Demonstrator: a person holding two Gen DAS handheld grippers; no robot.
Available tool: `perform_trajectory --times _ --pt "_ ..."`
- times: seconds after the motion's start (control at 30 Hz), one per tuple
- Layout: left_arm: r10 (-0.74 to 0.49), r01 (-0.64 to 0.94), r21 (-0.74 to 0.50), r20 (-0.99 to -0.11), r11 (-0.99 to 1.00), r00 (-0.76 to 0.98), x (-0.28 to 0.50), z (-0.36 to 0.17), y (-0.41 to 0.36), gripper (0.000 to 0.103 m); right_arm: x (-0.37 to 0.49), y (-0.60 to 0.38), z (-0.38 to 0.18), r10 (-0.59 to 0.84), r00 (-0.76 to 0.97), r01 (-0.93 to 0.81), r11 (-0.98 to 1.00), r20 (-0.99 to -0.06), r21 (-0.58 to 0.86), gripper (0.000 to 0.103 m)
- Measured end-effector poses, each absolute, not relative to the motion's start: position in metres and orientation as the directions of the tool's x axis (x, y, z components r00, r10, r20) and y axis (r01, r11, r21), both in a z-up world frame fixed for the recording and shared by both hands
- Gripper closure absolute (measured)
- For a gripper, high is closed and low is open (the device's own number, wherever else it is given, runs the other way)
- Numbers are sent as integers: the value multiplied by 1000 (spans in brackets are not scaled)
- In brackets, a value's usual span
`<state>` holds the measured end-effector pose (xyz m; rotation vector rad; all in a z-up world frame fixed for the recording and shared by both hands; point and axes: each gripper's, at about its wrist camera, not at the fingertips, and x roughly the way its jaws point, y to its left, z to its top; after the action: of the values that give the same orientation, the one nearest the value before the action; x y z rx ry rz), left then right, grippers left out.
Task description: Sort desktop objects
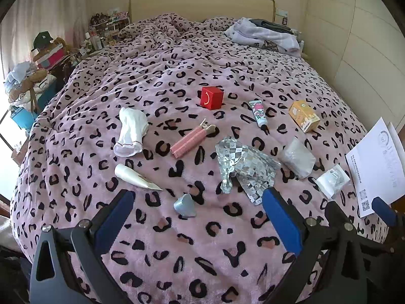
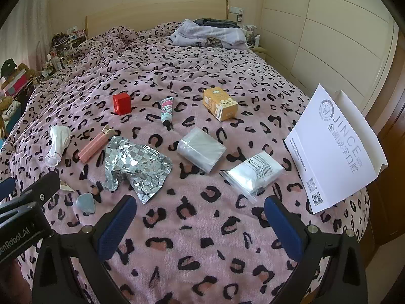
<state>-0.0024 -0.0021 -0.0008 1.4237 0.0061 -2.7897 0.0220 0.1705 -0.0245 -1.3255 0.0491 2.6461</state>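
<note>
A: Which step was in hand, and where were the objects found?

B: Sorting was judged not yet begun. Everything was found scattered on the leopard-print blanket (image 1: 202, 240). Left gripper (image 1: 197, 212) and right gripper (image 2: 200, 215) were recorded spread wide, nothing pinched. A first pick was called for.

A: Counts?

B: One white paper bag (image 2: 334, 147); one foil wrapper (image 2: 136, 164); two boxes, orange (image 2: 220, 103) and red (image 2: 122, 103); two tubes, floral (image 2: 166, 109) and white (image 1: 134, 176).

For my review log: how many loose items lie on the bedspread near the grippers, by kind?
Boxes: 2, red box, orange box
Tubes: 2, white tube, floral tube
Bags and wrappers: 4, foil wrapper, grey pouch, zip bag, paper bag
Other: 3, sock, pink clip, grey-blue piece
Total: 11
</note>
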Motion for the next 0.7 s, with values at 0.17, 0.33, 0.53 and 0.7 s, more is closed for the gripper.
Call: perform_trajectory --times 0.17,0.33,0.53,0.7 --pt "-14 17 5 -807 -1000 -590 -2 0 -4 0 22 172 -23 147 -586 -176 -983 -797 -52 0" --pt "-22 20 12 -806 -1000 -591 -1 0 -3 0 22 172 -23 147 -585 -176 -983 -797 -52 0" --pt "-22 21 12 -808 -1000 -589 0 1 -4 0 21 172 -23 147 -584 -175 -983 -798 -53 0" --pt "-19 16 12 -809 -1000 -588 0 1 -5 0 21 171 -22 150 -584 -174 -983 -798 -57 0"
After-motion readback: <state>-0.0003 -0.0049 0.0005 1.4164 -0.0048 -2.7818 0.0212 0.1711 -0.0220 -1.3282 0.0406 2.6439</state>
